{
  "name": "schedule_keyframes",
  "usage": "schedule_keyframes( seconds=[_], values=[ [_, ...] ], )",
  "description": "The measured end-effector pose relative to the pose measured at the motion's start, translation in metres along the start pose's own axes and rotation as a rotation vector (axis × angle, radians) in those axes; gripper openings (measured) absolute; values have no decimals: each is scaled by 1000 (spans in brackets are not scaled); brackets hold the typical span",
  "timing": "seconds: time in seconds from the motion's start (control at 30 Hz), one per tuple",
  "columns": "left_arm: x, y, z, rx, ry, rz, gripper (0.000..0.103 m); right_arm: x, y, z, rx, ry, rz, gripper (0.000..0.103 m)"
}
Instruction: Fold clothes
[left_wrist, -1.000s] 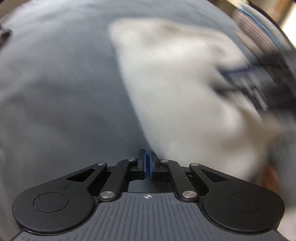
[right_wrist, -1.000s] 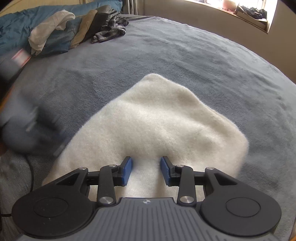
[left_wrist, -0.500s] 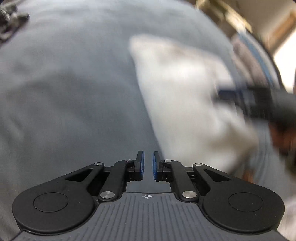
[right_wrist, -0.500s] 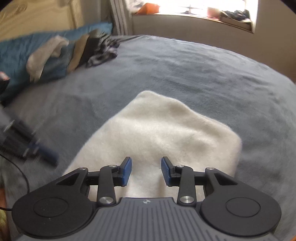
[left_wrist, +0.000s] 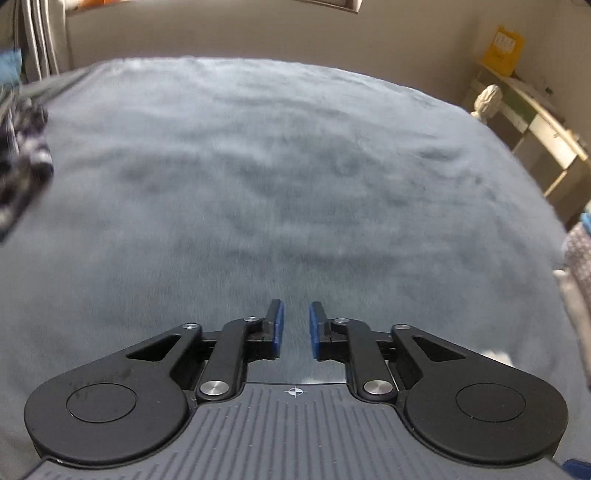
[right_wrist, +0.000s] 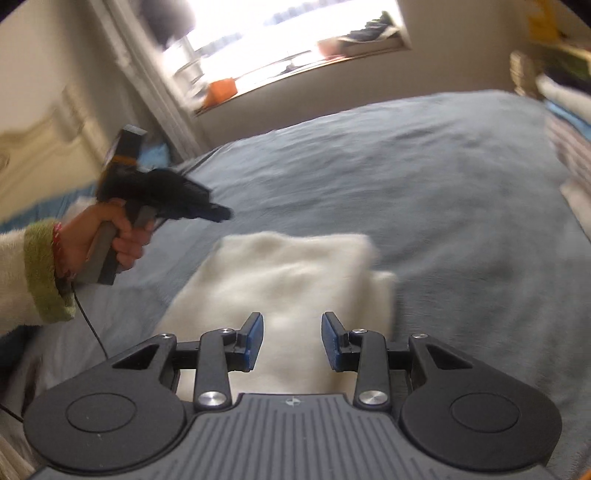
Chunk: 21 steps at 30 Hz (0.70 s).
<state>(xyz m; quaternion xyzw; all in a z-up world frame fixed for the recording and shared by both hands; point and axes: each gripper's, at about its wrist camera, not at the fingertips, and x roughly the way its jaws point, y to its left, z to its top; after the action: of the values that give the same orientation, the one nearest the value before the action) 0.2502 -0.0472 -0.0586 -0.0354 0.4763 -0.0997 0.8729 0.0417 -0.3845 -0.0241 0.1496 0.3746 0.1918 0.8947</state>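
On the bed (right_wrist: 443, 177), white folded garment (right_wrist: 288, 280) straight ahead of right gripper (right_wrist: 291, 341)
Right fingers moderately apart, empty, garment's long axis running away from them. Left gripper (left_wrist: 294, 328) fingers narrow, just been opening, nothing between; it faces bare blanket, garment out of its view, so right is nearer

Left wrist camera looks steeply down and forward over the grey bedspread (left_wrist: 280, 155), close to it. Right wrist camera tilts across the same bedspread (right_wrist: 424, 177) toward the window (right_wrist: 295, 33), catching the left gripper (right_wrist: 218, 213) at left.
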Motion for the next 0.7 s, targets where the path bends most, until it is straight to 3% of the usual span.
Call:
schedule_keyframes(
  seconds=[0.13,0.23,0.4,0.57,0.7],
  values=[
    [-2,-9,-7,36,57,46,25,10,-50,8,163,-2,28,37],
    [-9,-7,-18,43,82,21,25,21,-82,11,277,10,100,37],
    [-31,-28,-36,208,66,-12,29,43,-116,14,371,39,188,37],
    [-38,-53,-47,288,55,-41,31,67,-144,11,474,81,324,37],
    [-34,-71,-51,325,63,-63,32,68,-163,-5,553,115,329,37]
  ],
)
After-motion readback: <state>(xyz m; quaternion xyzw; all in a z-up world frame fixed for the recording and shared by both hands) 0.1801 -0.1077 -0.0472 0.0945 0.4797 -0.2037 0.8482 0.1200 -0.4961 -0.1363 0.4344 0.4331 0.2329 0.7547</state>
